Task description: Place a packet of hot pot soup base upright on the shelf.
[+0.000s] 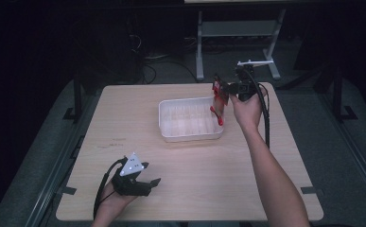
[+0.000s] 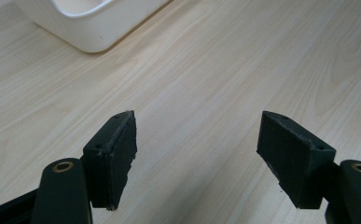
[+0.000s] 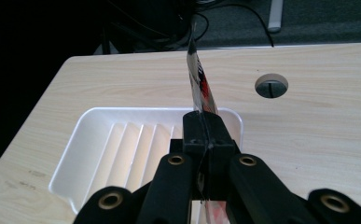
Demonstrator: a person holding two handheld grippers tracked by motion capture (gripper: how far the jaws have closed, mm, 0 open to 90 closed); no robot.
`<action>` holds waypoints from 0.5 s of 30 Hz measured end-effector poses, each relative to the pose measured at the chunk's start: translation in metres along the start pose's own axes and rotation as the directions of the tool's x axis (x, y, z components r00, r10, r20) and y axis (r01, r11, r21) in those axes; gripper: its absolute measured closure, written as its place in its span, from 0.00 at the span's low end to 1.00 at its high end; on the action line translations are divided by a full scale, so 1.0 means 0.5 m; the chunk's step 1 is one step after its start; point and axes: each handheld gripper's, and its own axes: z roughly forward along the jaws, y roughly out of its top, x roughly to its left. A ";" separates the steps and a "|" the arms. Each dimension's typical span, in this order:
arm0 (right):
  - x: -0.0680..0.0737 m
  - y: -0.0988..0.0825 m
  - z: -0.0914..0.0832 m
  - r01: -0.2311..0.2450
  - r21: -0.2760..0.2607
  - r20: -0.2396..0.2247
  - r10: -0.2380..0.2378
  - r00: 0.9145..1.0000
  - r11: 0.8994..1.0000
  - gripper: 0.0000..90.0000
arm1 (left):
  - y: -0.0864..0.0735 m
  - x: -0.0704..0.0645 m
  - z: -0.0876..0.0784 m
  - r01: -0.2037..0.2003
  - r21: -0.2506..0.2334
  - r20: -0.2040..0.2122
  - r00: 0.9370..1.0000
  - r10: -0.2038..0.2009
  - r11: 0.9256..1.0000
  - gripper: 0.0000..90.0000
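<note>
Red packet point(image 1: 220, 100) upright, long axis vertical, pinched in right gripper point(image 3: 205, 140) jaws over white tray point(image 1: 167, 124); left gripper point(image 2: 197, 158) jaws spread.

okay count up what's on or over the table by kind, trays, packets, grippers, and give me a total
White ribbed tray: 1
Red packet, pinched over the tray's right end: 1
Hand-held grippers: 2, the left gripper open near the table's front, the right gripper shut on the packet
Total: 4
</note>
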 end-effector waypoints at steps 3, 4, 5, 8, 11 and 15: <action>0.001 -0.001 0.005 -0.003 -0.001 0.008 0.003 1.000 1.000 0.99 | 0.000 0.000 -0.001 0.000 -0.004 0.001 1.000 0.000 1.000 0.31; 0.002 -0.001 0.007 -0.002 0.000 0.010 0.002 1.000 1.000 0.99 | 0.000 0.000 -0.001 0.000 -0.004 0.001 1.000 0.000 1.000 0.31; 0.003 -0.002 0.009 -0.002 0.000 0.012 0.002 1.000 1.000 0.99 | 0.000 0.000 -0.001 0.000 -0.005 0.001 1.000 0.000 1.000 0.31; 0.004 -0.002 0.015 -0.001 0.003 0.020 0.001 1.000 1.000 0.99 | 0.000 0.000 0.000 0.000 -0.004 0.002 1.000 0.000 1.000 0.31; 0.006 -0.004 0.022 -0.002 0.006 0.021 0.002 1.000 1.000 0.99 | 0.001 0.000 0.000 -0.003 -0.002 0.002 1.000 0.003 1.000 0.31; 0.012 -0.007 0.034 0.005 0.014 0.022 -0.006 1.000 1.000 0.99 | 0.001 0.000 -0.001 -0.002 -0.005 0.003 1.000 0.002 1.000 0.31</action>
